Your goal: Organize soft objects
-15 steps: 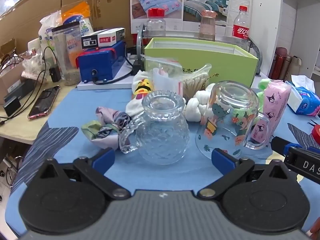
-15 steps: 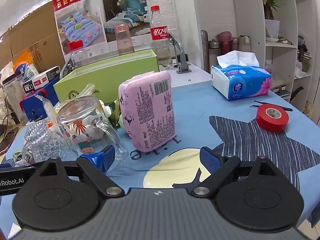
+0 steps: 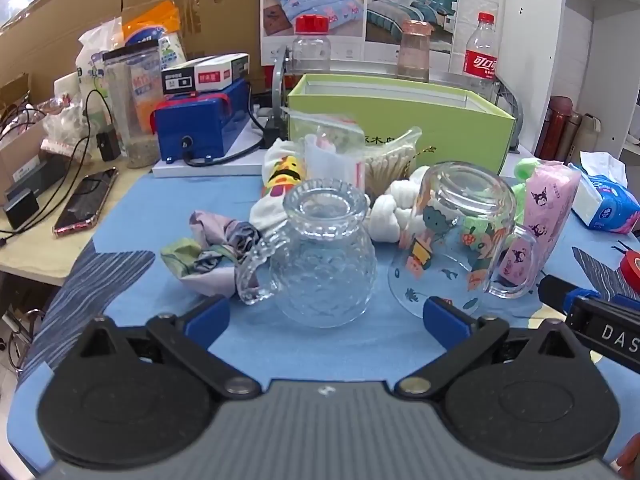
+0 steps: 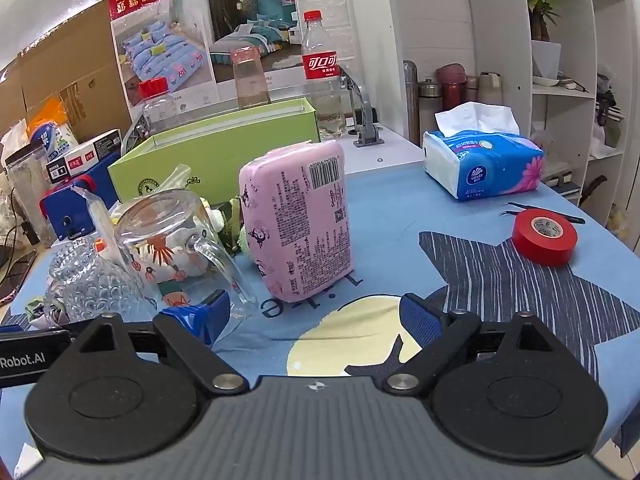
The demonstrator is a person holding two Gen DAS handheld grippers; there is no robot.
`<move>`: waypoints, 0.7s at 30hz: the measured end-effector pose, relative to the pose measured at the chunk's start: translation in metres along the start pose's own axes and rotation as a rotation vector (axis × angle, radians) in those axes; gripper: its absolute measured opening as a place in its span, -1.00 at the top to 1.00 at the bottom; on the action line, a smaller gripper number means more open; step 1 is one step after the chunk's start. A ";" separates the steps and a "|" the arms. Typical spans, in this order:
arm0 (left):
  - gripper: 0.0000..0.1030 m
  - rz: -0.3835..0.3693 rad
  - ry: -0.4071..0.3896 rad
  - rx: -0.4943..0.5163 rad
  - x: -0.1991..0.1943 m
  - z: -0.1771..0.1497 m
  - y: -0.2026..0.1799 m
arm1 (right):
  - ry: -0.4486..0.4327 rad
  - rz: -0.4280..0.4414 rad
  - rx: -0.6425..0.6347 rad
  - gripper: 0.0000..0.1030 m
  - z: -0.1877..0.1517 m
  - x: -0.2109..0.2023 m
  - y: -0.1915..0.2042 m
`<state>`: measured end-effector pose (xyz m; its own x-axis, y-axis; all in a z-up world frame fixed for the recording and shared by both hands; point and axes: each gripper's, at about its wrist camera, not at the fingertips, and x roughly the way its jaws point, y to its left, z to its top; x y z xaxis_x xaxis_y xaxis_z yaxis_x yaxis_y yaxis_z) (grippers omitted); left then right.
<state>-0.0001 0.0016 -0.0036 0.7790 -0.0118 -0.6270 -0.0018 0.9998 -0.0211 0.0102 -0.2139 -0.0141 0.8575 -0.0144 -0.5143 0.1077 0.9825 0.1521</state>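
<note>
the soft items sit mid-table on the blue cloth (image 3: pixel 132 216), in front of the green box (image 3: pixel 400 124). the pink tissue pack (image 4: pixel 298 224) stands upright; the right view shows its barcoded broad face, the left view only a narrow edge. the crumpled fabric (image 3: pixel 208 248), white knotted item (image 3: pixel 390 208) and cartoon-print cloth (image 3: pixel 280 176) show clearly only in the left view, partly behind the textured glass mug (image 3: pixel 320 256) and the upturned printed glass mug (image 3: pixel 460 240). the blue tissue pack (image 4: pixel 484 164) and red tape roll (image 4: pixel 545 236) are whole only in the right view. left gripper (image 3: pixel 326 320) is spread wide, empty. right gripper (image 4: pixel 314 316) is likewise wide, holding nothing.
</note>
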 end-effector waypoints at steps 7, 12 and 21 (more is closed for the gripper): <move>-0.99 -0.003 0.008 -0.010 0.001 0.001 0.000 | 0.003 0.000 -0.007 -0.54 -0.001 0.001 0.001; -0.99 -0.006 0.014 -0.018 0.002 0.002 0.001 | 0.005 -0.002 -0.008 -0.54 -0.001 0.001 0.001; -0.99 -0.010 0.023 -0.026 0.004 0.001 0.002 | 0.009 -0.001 -0.010 -0.54 -0.001 0.002 0.001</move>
<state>0.0041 0.0040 -0.0052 0.7647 -0.0227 -0.6440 -0.0103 0.9988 -0.0475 0.0117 -0.2125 -0.0159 0.8530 -0.0138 -0.5218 0.1033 0.9844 0.1427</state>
